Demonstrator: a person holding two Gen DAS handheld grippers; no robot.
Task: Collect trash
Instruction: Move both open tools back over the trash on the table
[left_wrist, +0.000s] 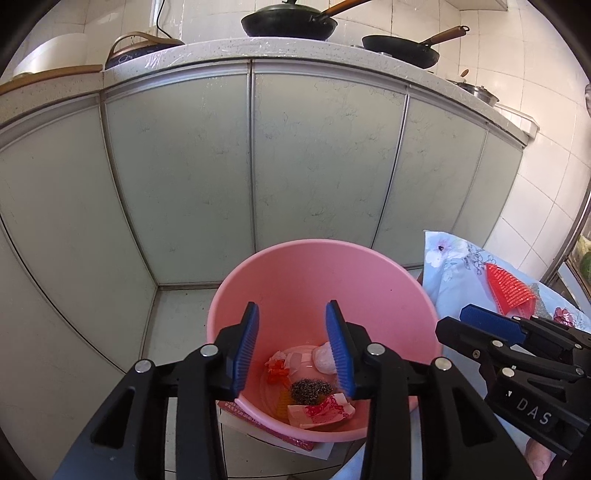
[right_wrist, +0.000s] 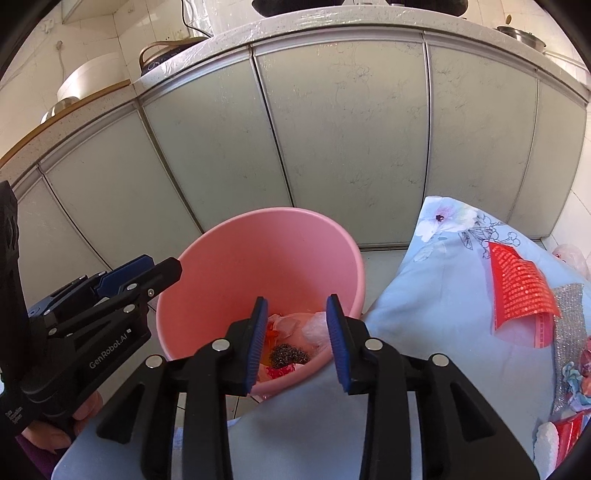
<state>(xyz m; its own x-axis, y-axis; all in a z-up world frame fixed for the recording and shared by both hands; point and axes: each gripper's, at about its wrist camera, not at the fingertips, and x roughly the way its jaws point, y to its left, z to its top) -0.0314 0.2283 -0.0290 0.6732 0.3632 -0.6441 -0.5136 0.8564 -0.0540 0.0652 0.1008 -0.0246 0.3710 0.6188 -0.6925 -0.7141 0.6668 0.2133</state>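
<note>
A pink bucket (left_wrist: 295, 266) stands on the floor in front of the cabinet. At its bottom lie a grey steel-wool ball (left_wrist: 310, 391), a red-and-white wrapper (left_wrist: 321, 410), a white crumpled wad (left_wrist: 324, 359) and orange scraps (left_wrist: 277, 370). My left gripper (left_wrist: 292, 306) hangs over the bucket, open, with nothing between its blue pads. My right gripper (right_wrist: 297, 301) is also open and empty above the near rim of the bucket (right_wrist: 266, 240), where the steel-wool ball (right_wrist: 288, 356) shows. Each gripper appears in the other's view: the right gripper (left_wrist: 452, 321), the left gripper (right_wrist: 162, 264).
To the right, a table with a floral cloth (right_wrist: 436, 295) carries a red mesh sheet (right_wrist: 517, 291), a silver glitter cloth (right_wrist: 570, 332) and a white foam piece (right_wrist: 546, 441). Cabinet doors (left_wrist: 184, 166) stand behind the bucket, and pans (left_wrist: 288, 22) sit on the counter. A hand (right_wrist: 85, 406) holds the left gripper.
</note>
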